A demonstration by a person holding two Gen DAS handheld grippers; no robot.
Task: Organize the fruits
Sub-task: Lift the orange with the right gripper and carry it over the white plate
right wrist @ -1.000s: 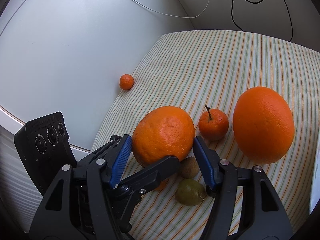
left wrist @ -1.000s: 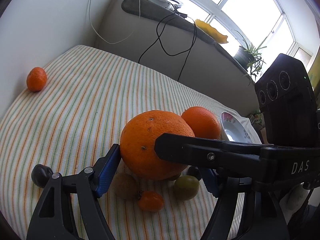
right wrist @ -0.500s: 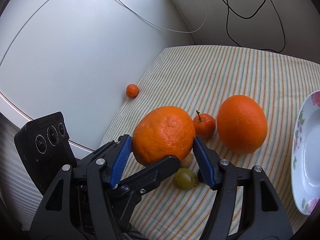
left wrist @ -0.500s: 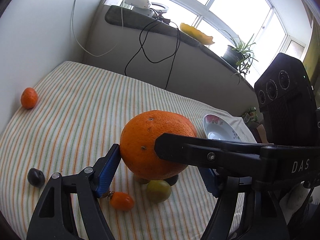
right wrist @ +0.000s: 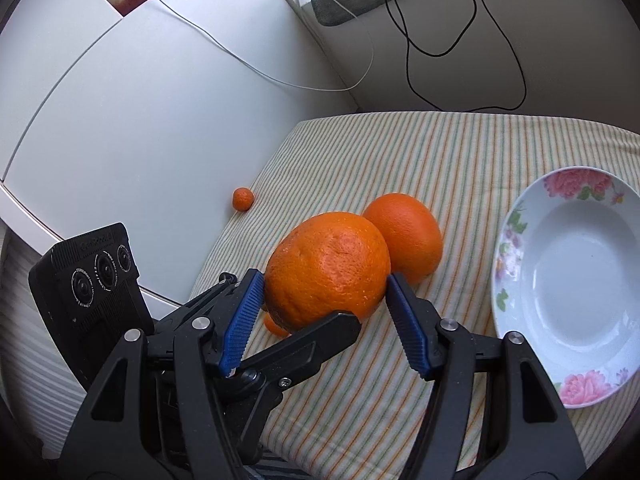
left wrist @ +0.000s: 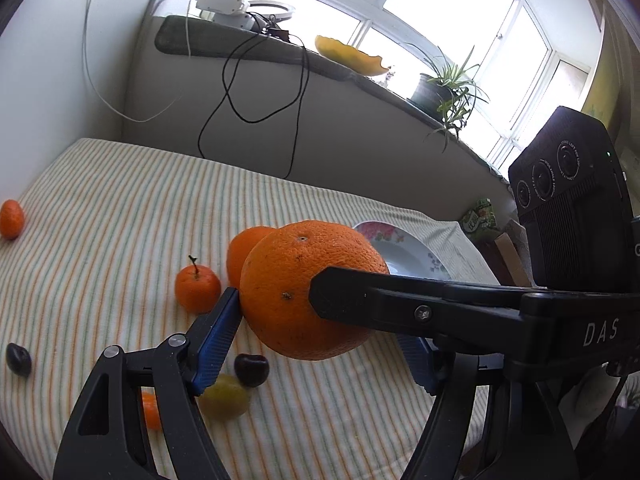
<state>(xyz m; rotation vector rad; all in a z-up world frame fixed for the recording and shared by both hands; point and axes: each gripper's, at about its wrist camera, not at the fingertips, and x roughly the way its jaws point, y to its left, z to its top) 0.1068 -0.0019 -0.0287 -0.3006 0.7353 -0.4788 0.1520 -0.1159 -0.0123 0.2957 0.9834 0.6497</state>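
Right wrist view shows both claws clamped on one large orange [right wrist: 328, 268], the right claw [right wrist: 324, 320] from its sides, the left claw [left wrist: 316, 332] crossing beneath, carried above the striped surface [right wrist: 460, 152] near the flowered bowl [right wrist: 516, 220]. To land it well, I'd keep both grips even, move together over the bowl's hollow, lower, then release, clear of the second orange [right wrist: 404, 228] beside it.

Two big oranges [left wrist: 308, 292], three mandarins [left wrist: 197, 288], two cherries [left wrist: 251, 370], one plate [right wrist: 560, 280].
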